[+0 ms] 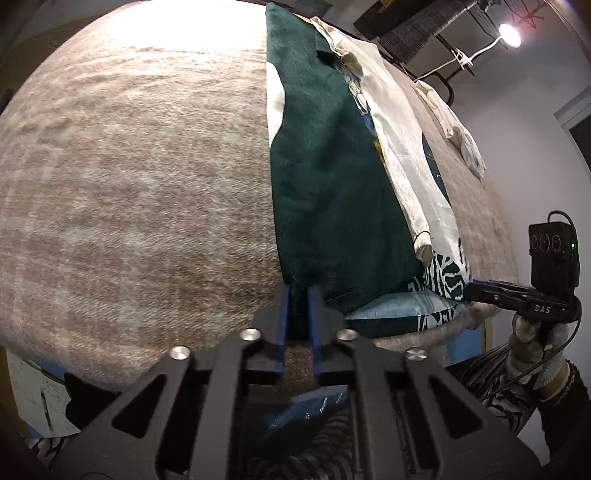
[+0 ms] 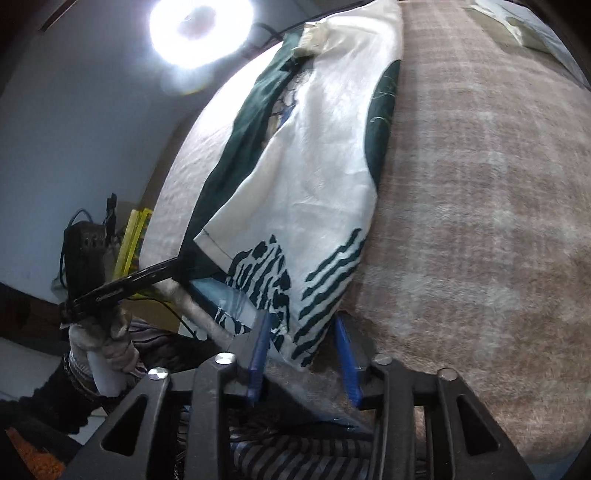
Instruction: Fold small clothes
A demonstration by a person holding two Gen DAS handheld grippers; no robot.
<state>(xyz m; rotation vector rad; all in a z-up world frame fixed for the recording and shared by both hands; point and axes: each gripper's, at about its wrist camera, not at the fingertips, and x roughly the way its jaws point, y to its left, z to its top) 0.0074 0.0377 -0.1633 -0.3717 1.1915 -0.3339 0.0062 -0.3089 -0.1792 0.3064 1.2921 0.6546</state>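
Note:
A small green and white shirt lies flat on a beige blanket over the table, its hem at the near edge. My left gripper is shut on the dark green hem corner, which sits pinched between the blue pads. In the right wrist view the same gripper shows from the side at that corner, held by a gloved hand. My right gripper straddles the other hem corner, white with green stripes. Its pads stand apart and the cloth hangs loose between them. The left wrist view shows the right gripper at the table's edge.
A pale crumpled cloth lies further along the blanket. A bright lamp glares behind the table. A yellow frame stands beyond the left edge. The person's striped sleeve and gloved hand are below the near edge.

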